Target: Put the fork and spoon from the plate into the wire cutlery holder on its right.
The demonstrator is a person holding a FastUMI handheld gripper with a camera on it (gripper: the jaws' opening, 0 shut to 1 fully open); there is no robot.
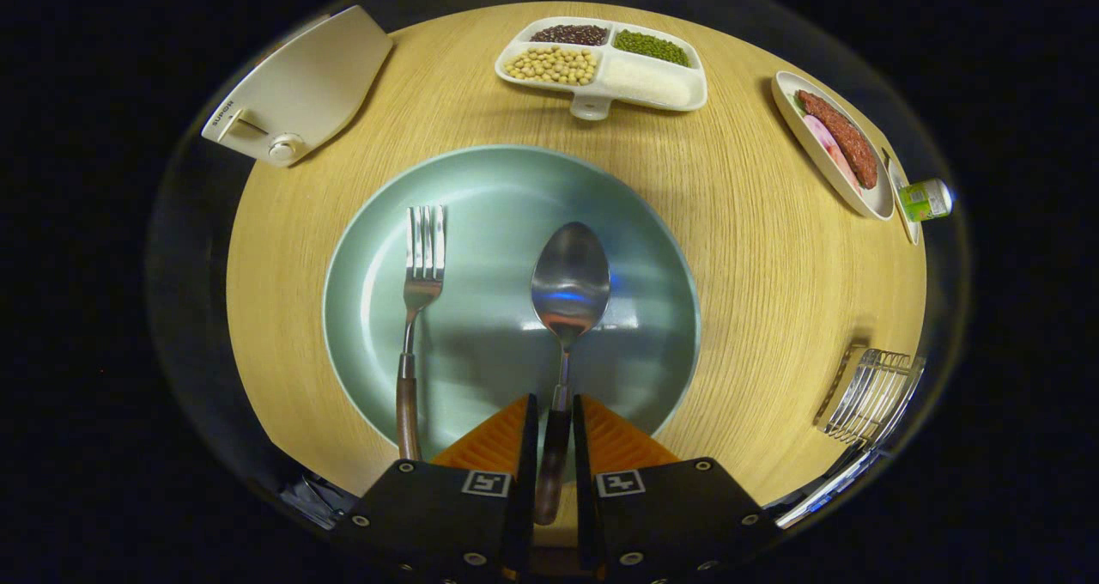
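Note:
A pale green plate (506,189) lies on the round wooden table, just ahead of my fingers. On it a metal spoon (571,279) lies bowl away from me, and its wooden handle runs back between my fingers. My gripper (554,405) is shut on that handle, both fingers pressing close on its sides. A fork (421,292) with a wooden handle lies on the plate's left part, parallel to the spoon, tines pointing away. The wire cutlery holder (871,392) stands to the right of the plate, near the table's edge.
Beyond the plate sits a white divided dish (640,86) of beans and grains. Further right there is a white plate (824,159) with meat slices, with a small green bottle (927,199) beside it. A beige appliance (300,90) lies at the far left edge of the wooden table (764,275).

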